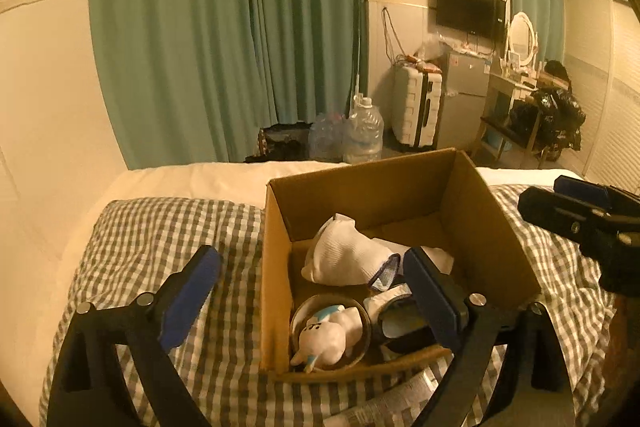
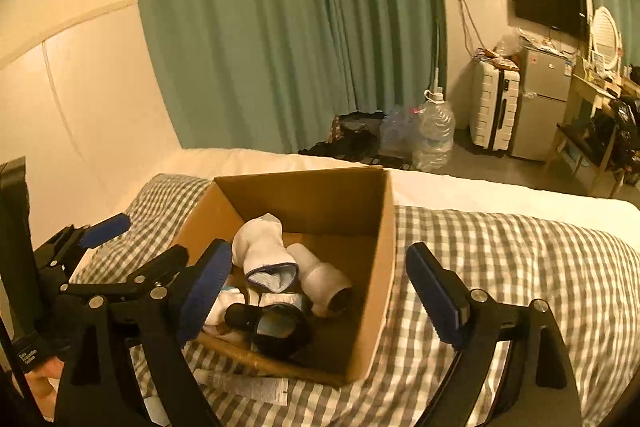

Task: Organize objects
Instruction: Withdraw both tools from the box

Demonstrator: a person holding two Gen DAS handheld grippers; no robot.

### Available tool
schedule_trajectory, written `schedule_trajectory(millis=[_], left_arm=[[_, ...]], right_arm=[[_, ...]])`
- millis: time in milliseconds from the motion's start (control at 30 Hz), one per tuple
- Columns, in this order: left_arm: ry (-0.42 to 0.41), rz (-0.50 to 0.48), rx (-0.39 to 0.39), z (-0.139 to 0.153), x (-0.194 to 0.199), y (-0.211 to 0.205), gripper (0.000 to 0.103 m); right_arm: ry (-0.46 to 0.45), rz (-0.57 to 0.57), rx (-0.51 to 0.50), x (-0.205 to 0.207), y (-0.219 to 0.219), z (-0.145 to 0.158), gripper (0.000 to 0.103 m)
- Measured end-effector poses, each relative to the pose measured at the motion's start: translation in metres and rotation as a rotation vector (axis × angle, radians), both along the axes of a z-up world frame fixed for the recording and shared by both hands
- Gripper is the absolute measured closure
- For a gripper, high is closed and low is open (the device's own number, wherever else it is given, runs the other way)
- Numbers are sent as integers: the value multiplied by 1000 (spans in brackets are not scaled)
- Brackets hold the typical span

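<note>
An open cardboard box [image 1: 496, 227] [image 2: 384, 227] stands on the checked bedspread. Inside lie a white sock bundle [image 1: 340, 255] [image 2: 260, 243], a white animal figure in a round tin [image 1: 324, 337], a dark goggle-like item [image 1: 404, 327] [image 2: 280, 327] and a white tube [image 2: 324, 279]. My left gripper [image 1: 316, 291] is open and empty, straddling the box's near left wall. My right gripper [image 2: 316, 287] is open and empty over the box's near right part; it also shows in the left wrist view [image 1: 580, 215]. The left gripper shows at left in the right wrist view [image 2: 104, 227].
The bed's checked cover [image 2: 520, 259] surrounds the box. A printed paper [image 2: 244, 387] lies in front of the box. Beyond the bed are green curtains [image 1: 224, 27], water bottles [image 1: 364, 131], a suitcase [image 1: 416, 107], a small fridge [image 1: 464, 95] and a cluttered desk [image 1: 524, 95].
</note>
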State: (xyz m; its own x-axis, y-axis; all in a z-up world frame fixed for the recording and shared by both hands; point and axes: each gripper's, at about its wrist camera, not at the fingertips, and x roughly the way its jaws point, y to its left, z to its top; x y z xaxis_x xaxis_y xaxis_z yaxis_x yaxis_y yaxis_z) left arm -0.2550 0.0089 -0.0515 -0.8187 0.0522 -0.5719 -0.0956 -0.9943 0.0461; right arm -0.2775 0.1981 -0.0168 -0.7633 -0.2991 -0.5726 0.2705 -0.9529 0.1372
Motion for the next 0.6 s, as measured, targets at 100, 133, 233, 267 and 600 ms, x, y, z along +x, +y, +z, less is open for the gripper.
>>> schedule_trajectory(millis=[100, 133, 233, 267, 600], left_arm=[[19, 10, -1, 10, 12, -2, 4], [25, 13, 4, 15, 16, -5, 4], [39, 16, 21, 26, 29, -10, 2], [46, 17, 24, 30, 35, -13, 2], [88, 72, 77, 65, 86, -42, 0]], right_arm=[[18, -16, -3, 10, 3, 12, 6], [22, -18, -4, 14, 3, 15, 4], [38, -20, 0, 26, 2, 27, 3], [45, -22, 6, 31, 1, 32, 2], [91, 11, -9, 80, -5, 56, 2]])
